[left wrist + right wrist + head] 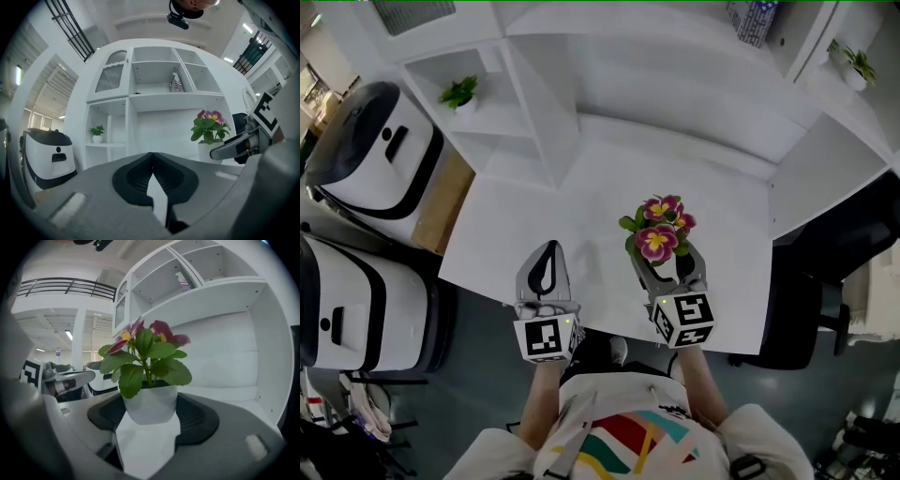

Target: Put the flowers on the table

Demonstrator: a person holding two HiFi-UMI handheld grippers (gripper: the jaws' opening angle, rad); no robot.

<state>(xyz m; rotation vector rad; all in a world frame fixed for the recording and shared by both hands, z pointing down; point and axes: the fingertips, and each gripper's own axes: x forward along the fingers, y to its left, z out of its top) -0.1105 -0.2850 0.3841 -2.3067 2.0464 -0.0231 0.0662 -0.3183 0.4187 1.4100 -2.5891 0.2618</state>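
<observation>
text: none readable | labels: none | numbers: none | signs: none

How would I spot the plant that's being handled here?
Look at the white table in front of the shelves, near its front edge. There a white pot sits between the jaws of the right gripper. It alone carries pink flowers with yellow centres; the left shelf plant and the right shelf plant are plain green.
</observation>
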